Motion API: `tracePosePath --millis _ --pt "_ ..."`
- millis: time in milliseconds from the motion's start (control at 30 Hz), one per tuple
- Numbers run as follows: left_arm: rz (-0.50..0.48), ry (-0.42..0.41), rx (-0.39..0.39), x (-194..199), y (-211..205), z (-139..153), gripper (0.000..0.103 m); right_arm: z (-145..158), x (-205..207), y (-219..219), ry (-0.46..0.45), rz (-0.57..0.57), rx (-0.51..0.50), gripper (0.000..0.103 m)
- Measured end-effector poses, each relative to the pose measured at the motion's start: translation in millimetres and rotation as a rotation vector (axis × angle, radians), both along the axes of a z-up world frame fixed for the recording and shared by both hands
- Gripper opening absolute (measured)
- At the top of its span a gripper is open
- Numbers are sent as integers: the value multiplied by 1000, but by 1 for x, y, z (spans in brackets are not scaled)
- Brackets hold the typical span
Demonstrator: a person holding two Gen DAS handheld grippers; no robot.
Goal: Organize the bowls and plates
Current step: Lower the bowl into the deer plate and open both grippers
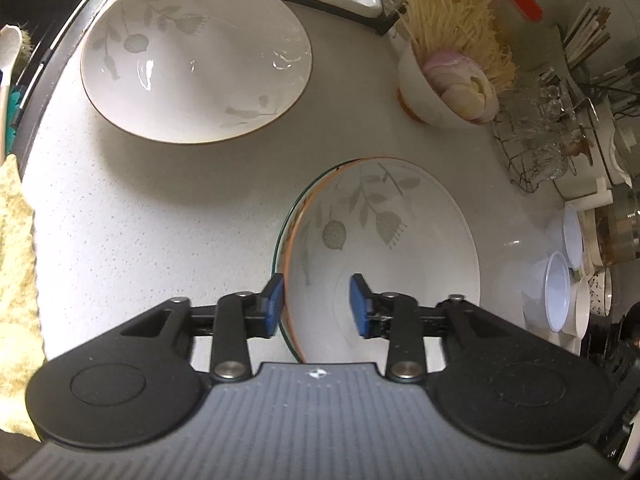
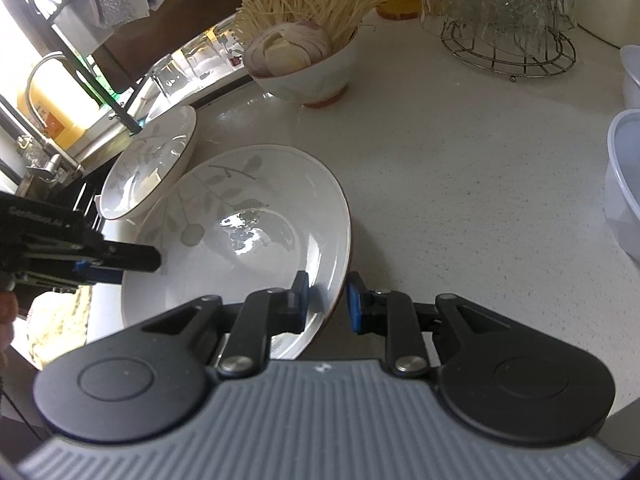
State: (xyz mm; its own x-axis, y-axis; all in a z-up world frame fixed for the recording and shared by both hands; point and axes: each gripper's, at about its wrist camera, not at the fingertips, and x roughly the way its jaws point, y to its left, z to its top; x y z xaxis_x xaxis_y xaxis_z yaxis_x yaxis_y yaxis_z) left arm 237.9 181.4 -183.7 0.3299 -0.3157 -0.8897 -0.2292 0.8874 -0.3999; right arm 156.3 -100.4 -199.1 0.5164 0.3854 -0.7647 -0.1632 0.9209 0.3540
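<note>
Between both claws' pads (image 1: pixel 274 307), bowl rim (image 2: pixel 345 256)

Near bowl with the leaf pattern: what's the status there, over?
Both grippers open, left gripper and right gripper each straddling the near bowl rim on opposite sides. Second bowl apart, behind. Food bowl clear of the path.

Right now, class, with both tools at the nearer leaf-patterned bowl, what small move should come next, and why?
Probably close both tools on the near white leaf-patterned bowl. The left tool and right tool each straddle its rim with fingers apart, so neither grips yet; it needs a firm hold before being lifted toward the far matching bowl.
</note>
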Motion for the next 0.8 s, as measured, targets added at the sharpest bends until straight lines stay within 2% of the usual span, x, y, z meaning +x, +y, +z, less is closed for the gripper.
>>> tracePosePath --millis 233,367,633,800 --pt "10 -32 -25 -11 7 12 49 -1 4 2 13 -25 7 25" --pt "7 -80 -19 -16 9 31 49 3 6 5 24 -43 -15 25" --pt "4 -217 31 -35 7 79 49 34 0 0 -63 -85 -26 24" --pt "-6 -292 68 -56 2 114 49 68 -12 -4 -150 -67 -18 24"
